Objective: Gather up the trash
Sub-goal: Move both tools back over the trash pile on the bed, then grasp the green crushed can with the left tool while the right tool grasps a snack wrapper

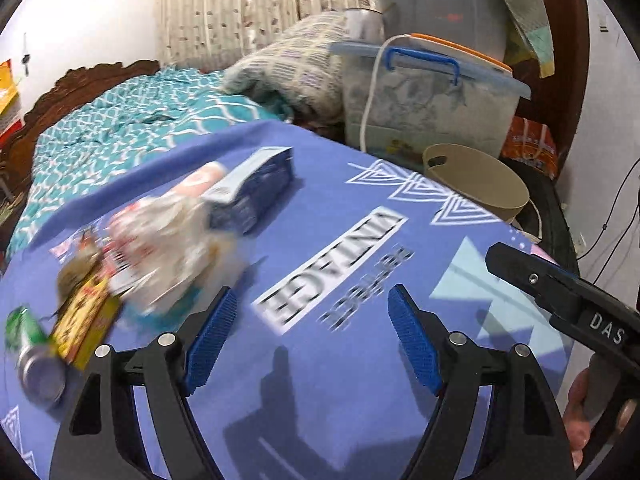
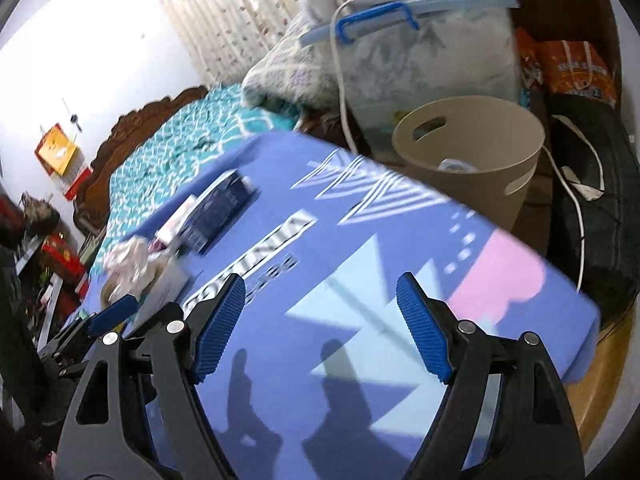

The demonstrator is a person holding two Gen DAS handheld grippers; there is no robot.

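Both grippers, left point(image 1: 312, 336) and right point(image 2: 320, 326), hover with jaws wide and empty over the surface point(image 1: 360, 280). Trash point(image 1: 160, 248) waits far left, likely the next grab, bound for the bin point(image 2: 472, 156) at far right.

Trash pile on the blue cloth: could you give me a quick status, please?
Left tool open, empty. Right tool open, empty. Trash pile untouched on cloth; bin beyond table edge. Nothing blocking.

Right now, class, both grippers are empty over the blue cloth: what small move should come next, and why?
Probably swing the open left gripper left toward the crumpled white wrapper, the nearest trash; the beige bin waits beyond the cloth's far edge.
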